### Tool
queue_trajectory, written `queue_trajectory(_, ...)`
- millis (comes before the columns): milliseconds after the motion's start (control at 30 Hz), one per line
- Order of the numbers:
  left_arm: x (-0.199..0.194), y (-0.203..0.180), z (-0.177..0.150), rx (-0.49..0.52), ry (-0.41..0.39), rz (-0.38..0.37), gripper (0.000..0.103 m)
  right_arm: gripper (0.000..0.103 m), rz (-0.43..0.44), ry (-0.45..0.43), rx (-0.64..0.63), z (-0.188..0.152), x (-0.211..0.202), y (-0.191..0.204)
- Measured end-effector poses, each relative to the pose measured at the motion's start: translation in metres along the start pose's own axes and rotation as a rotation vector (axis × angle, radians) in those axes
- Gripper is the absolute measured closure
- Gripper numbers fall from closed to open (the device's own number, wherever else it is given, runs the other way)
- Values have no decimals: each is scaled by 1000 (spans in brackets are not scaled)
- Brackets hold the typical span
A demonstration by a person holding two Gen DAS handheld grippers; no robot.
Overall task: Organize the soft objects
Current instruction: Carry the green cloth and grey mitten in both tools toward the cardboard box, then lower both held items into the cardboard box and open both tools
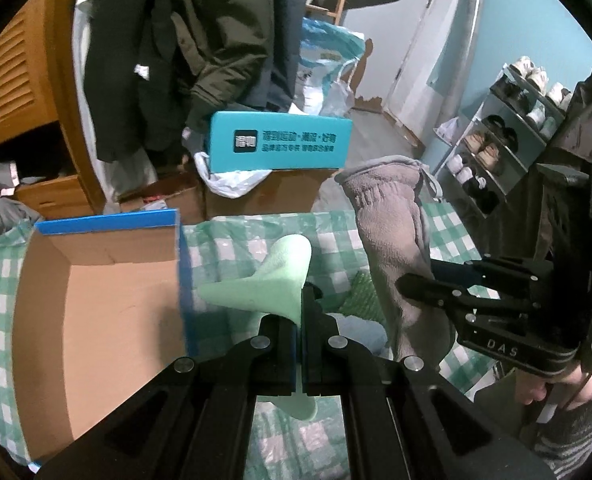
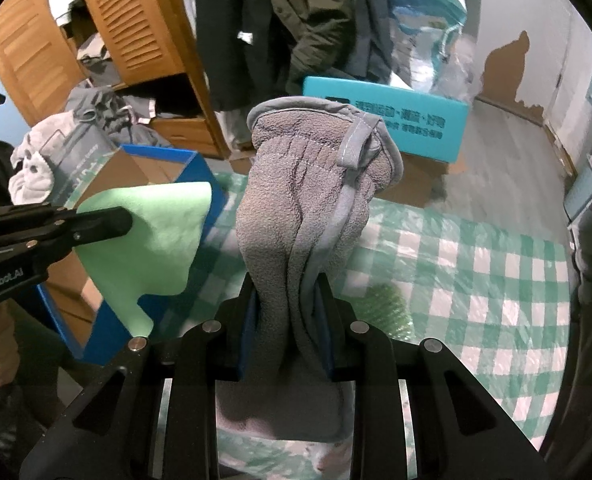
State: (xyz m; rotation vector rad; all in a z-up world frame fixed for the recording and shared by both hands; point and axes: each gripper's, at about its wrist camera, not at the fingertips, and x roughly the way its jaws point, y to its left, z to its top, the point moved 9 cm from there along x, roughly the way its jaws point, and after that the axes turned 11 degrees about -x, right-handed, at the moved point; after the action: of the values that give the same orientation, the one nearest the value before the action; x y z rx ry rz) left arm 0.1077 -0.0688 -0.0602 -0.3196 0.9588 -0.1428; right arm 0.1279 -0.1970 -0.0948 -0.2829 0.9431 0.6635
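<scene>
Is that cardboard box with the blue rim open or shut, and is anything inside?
Open. The box has no lid on, and the left camera shows bare brown cardboard inside; its near corner is hidden.

Two grippers are in view: the left gripper (image 1: 300, 312) and the right gripper (image 2: 286, 300). Two cloths are lifted: one light green cloth (image 1: 274, 280) and one grey fleece towel (image 2: 296, 208). One open cardboard box with blue edges (image 1: 96, 292) sits at the left of the frame. One teal box (image 1: 280, 146) lies at upper centre. One dark green knitted item (image 2: 388, 310) rests on the one checked bedcover (image 2: 476, 264).
</scene>
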Motion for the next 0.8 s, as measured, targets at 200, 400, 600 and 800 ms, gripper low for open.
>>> queue_trajectory(200,-22,24,1,-21,-37,17,102,78,25,-14,-31,18,1,25)
queue_trajectory(400,-38,50,2,-47,-64,39,102,78,58,-19,-60,36,8,54)
queue_trajectory(600,-54,81,0,-79,-90,68,102,78,83,-14,-98,53,16,84)
queue_trajectory(800,-65,105,-1,-109,-109,94,102,78,118,-12,-135,69,23,114)
